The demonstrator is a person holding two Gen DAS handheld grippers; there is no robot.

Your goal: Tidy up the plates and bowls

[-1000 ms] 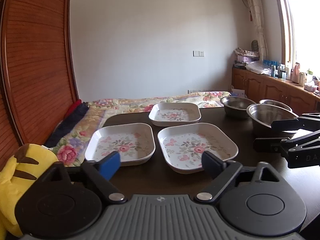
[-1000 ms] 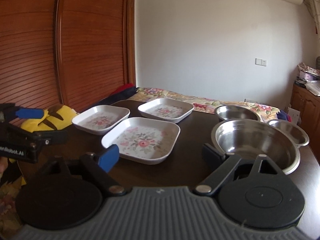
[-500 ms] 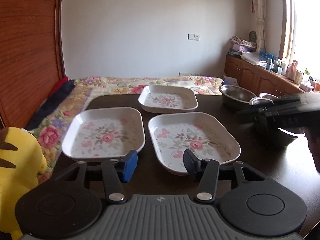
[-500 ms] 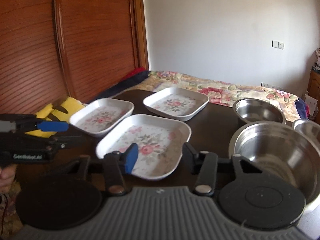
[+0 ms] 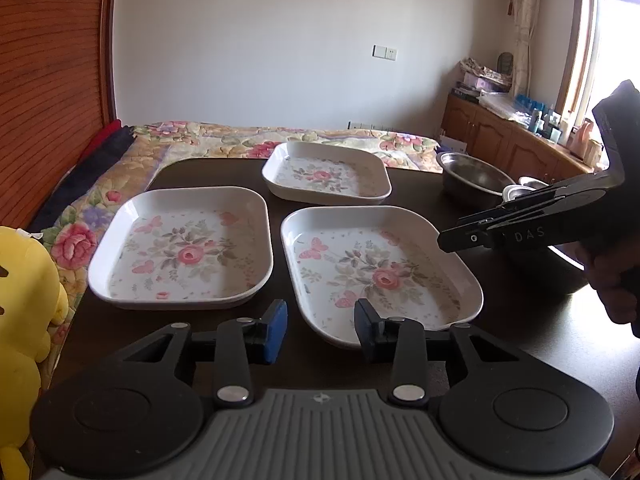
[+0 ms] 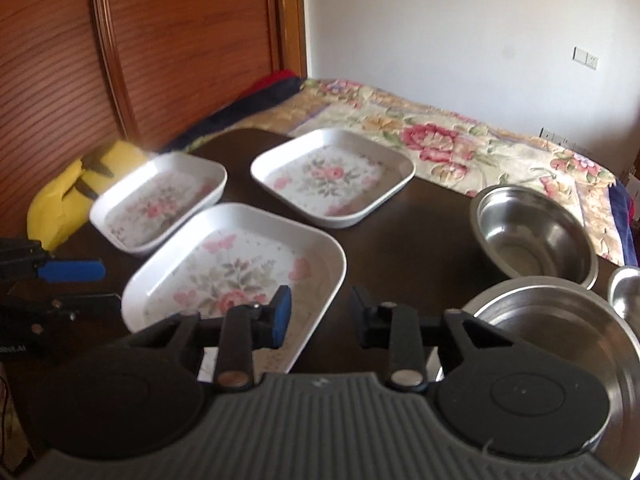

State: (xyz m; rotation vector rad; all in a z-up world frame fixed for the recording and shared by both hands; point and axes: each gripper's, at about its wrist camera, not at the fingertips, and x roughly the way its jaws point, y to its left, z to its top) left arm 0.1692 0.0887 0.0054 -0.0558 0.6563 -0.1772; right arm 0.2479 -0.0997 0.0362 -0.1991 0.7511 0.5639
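Note:
Three white square plates with pink flowers lie on the dark table: a near one (image 5: 380, 272) (image 6: 236, 268), a left one (image 5: 180, 248) (image 6: 160, 200) and a far one (image 5: 326, 172) (image 6: 332, 176). Steel bowls stand to the right: a large one (image 6: 560, 336), a middle one (image 6: 532, 232) (image 5: 472, 176) and a small one (image 6: 626, 288). My left gripper (image 5: 320, 328) is open and empty at the near plate's front rim. My right gripper (image 6: 320, 314) is open and empty above the near plate's right corner, beside the large bowl; in the left wrist view it hangs over the bowls.
A yellow plush toy (image 5: 20, 320) (image 6: 68, 196) lies off the table's left edge. A floral bedspread (image 6: 440, 136) lies behind the table. A wooden wardrobe (image 6: 140, 40) stands on the left, and cabinets (image 5: 500, 144) under the window on the right.
Both grippers have narrowed their jaws and moved forward and lower toward the plates. The right gripper now points more to the left, over the near plate.

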